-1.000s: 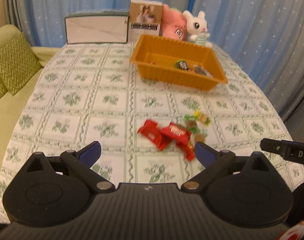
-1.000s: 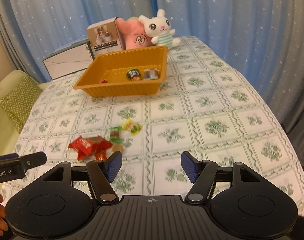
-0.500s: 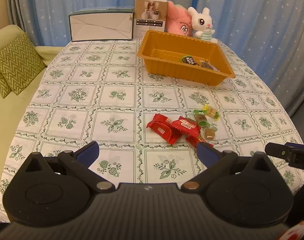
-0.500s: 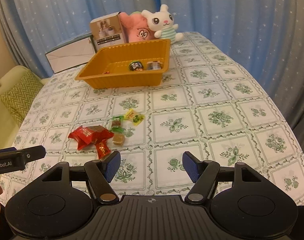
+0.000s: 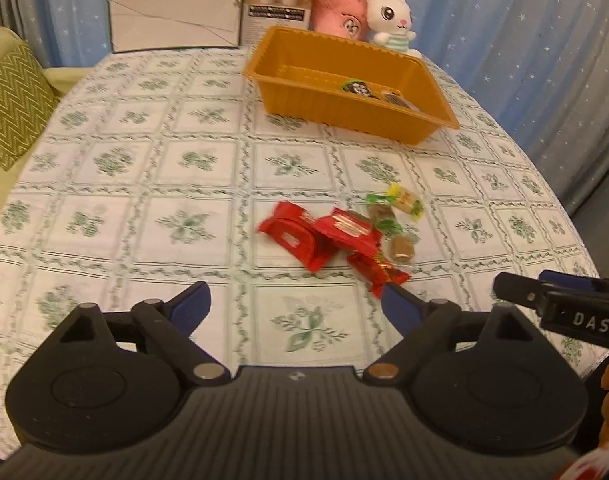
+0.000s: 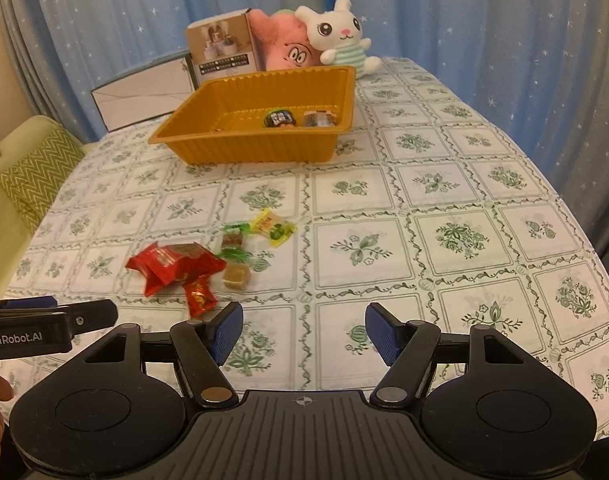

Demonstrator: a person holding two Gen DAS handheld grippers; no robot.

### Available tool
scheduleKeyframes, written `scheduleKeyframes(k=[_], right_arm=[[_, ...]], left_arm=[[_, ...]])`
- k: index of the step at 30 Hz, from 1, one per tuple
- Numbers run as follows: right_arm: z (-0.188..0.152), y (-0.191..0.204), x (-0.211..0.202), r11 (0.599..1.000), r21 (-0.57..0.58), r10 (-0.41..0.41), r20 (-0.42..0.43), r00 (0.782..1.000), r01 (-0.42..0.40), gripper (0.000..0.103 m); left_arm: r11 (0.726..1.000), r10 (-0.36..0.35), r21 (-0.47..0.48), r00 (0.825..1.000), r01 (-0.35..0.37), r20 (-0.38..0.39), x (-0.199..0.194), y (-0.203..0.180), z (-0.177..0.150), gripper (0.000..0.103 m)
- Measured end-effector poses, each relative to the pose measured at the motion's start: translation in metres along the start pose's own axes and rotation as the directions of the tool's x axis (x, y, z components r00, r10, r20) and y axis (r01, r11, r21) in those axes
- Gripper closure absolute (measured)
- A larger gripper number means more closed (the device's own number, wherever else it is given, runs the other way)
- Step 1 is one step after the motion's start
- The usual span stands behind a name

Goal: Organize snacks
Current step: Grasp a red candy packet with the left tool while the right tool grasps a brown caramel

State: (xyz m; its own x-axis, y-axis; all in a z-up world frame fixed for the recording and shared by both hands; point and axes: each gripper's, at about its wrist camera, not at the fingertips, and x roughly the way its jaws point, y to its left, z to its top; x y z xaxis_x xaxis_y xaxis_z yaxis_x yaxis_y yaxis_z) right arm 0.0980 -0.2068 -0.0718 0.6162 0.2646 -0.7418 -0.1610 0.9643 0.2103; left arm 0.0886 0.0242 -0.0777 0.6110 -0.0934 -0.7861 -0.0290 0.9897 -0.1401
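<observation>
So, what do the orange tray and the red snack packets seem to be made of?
Orange tray: probably thin moulded plastic, semi-glossy; its walls are ribbed and the rim catches light.
Red snack packets: likely plastic or foil film, shiny; they are crinkled, with bright highlights and crimped ends.

This looks like a home living room: a table (image 6: pixel 464 184) with flowered cloth, star-patterned blue curtains (image 6: pixel 484 20), plush toys (image 6: pixel 336 36) and a sofa cushion (image 5: pixel 12 100).
</observation>
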Motion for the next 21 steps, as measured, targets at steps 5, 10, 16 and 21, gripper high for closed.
scheduleKeyframes(k=[5,10,16,21], right_arm=[[-0.001,-0.013,0.009,1.000,0.026,-0.017,-0.012,1.000,0.017,0.035],[-0.002,-0.025,0.015,0.998,0.052,-0.029,-0.020,0.999,0.030,0.035],[0.000,-0.033,0.022,0.996,0.078,-0.035,-0.026,0.999,0.037,0.035],[0.001,-0.035,0.026,0.995,0.086,-0.038,-0.029,0.999,0.040,0.035]], left_arm=[[0.999,-0.036,-0.012,0.999,0.036,-0.004,0.019,-0.016,0.001,0.029],[0.997,-0.079,-0.016,0.997,0.079,-0.017,0.039,-0.032,0.003,0.052],[0.994,-0.098,-0.046,0.995,0.098,-0.017,0.060,-0.040,0.008,0.066],[0.995,-0.088,-0.038,0.996,0.087,-0.028,0.072,-0.042,0.010,0.072]])
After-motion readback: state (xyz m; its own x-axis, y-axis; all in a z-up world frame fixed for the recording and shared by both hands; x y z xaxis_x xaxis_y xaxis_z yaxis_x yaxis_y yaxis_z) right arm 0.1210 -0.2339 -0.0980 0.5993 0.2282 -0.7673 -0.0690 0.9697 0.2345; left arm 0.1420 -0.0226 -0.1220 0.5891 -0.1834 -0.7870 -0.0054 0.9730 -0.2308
